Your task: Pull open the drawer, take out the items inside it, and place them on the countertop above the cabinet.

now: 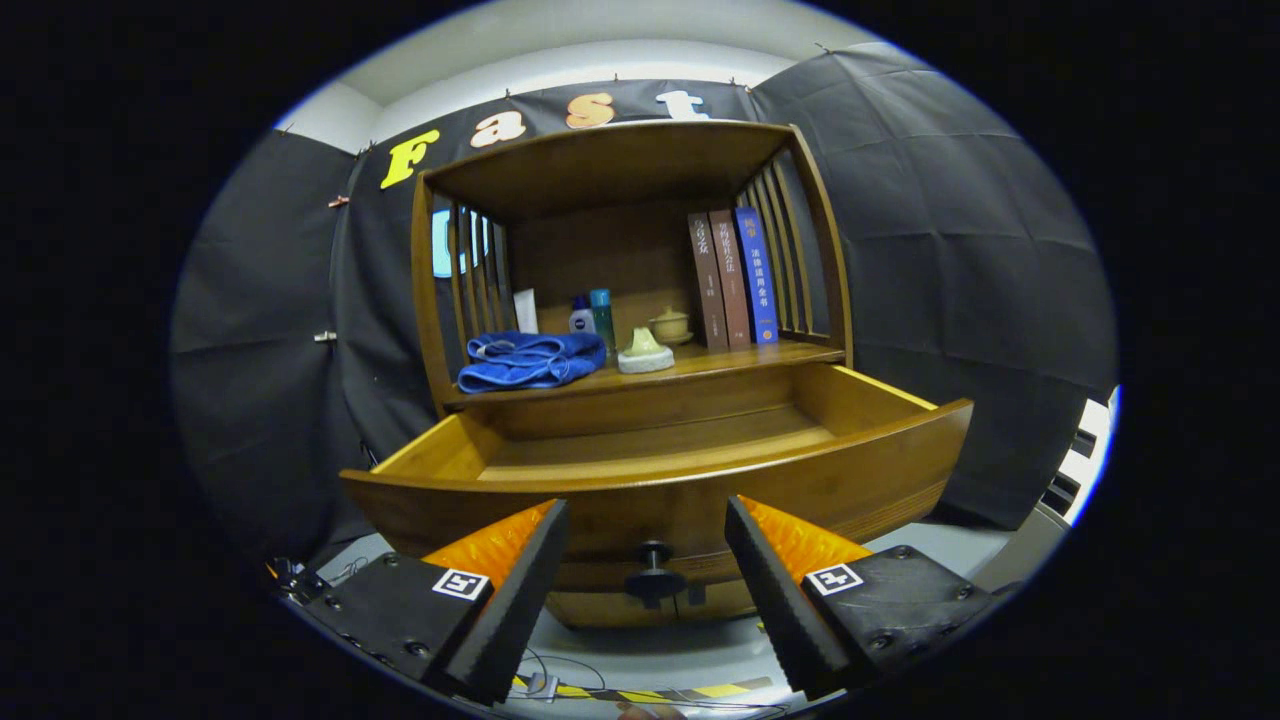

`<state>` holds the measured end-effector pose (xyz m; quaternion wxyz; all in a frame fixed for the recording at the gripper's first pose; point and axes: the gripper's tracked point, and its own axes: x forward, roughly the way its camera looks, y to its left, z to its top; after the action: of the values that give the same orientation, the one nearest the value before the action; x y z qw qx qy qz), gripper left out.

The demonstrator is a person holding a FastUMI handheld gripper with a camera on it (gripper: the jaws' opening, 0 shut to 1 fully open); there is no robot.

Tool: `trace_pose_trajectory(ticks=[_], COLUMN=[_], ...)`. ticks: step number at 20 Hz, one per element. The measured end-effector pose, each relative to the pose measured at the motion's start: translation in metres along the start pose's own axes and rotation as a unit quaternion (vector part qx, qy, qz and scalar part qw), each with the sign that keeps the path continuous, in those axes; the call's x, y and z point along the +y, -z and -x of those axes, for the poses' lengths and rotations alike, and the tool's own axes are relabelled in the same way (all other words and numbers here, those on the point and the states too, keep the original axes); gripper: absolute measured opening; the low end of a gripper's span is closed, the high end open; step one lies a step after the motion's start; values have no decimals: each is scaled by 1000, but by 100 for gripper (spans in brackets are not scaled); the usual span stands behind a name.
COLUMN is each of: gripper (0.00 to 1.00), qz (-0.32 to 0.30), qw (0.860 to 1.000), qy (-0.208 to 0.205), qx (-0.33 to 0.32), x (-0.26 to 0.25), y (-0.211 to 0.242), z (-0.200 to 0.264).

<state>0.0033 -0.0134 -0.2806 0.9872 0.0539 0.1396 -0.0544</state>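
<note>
The wooden drawer (690,490) stands pulled out toward me, and the part of its floor that I can see is bare. Its dark round knob (654,575) sits between my fingertips, a little beyond them. My gripper (647,522) is open, with nothing between the fingers. Above the drawer is the cabinet's countertop (720,362). On it lie a folded blue towel (530,360), a pale green lidded piece (645,352), a small teacup (670,325) and two small bottles (592,315).
Three books (733,278) stand upright at the right end of the countertop against the slatted side. A white card (526,310) leans at the back left. Cables and striped tape (640,690) lie on the table below the drawer.
</note>
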Motion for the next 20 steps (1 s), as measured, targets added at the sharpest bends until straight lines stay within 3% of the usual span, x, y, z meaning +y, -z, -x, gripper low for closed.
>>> trace_pose_trajectory(ticks=[6,20], gripper=[99,99], qz=[3,6], qw=[1000,1000], qy=[8,5], qx=[18,18], x=[-6,-8], y=[20,10], z=[-21,-52])
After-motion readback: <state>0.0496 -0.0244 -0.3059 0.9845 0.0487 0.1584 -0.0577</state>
